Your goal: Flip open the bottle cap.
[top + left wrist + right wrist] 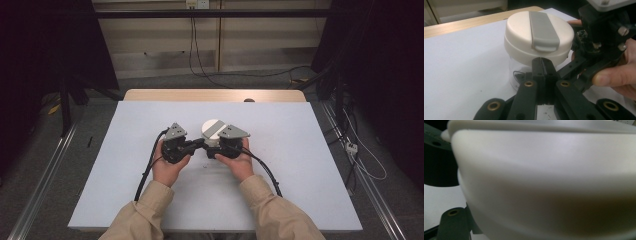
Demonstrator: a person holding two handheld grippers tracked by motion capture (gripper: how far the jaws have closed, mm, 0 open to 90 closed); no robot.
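A clear jar with a white lid [212, 127] and a grey strap across the top stands mid-table on the white surface [115, 170]. In the left gripper view the lid [537, 35] is right ahead, and my left gripper [542, 61] is shut with its tips just under the lid's rim, against the clear body. Nothing is between its jaws. My right gripper [210, 151] comes in from the right, low beside the jar. Its own view has the lid [544, 182] pressed very close and blurred, hiding its jaws, so I cannot see a grip.
A person's hands hold both grippers, with cables trailing back toward the near edge. The wooden table edge [200, 95] runs along the far side. Dark stands and floor cables surround the table.
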